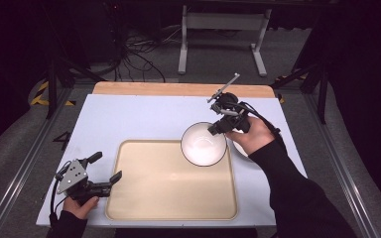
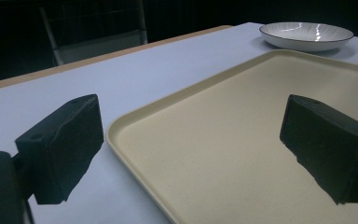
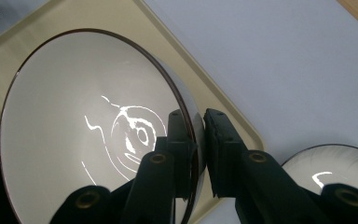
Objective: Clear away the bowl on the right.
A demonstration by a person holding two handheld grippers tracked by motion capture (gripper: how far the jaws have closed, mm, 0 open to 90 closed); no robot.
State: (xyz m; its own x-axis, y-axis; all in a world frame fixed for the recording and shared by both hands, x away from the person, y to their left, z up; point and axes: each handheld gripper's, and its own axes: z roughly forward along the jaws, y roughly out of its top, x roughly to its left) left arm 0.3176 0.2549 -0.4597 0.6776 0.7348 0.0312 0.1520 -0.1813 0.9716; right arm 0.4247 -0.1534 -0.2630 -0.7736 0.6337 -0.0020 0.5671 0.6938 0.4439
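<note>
Your right claw (image 1: pixel 217 130) grips the white bowl (image 1: pixel 203 144) by its rim at 1 o'clock, above the cream tray's (image 1: pixel 171 183) 1 o'clock corner. Your left claw (image 1: pixel 105 170) rests open at the tray's 8 o'clock edge.

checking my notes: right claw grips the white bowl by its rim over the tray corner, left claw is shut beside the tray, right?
One thing is wrong: the left claw is open, its jaws wide apart in the left gripper view, at the tray edge. The right claw does pinch the white bowl by its rim.
</note>
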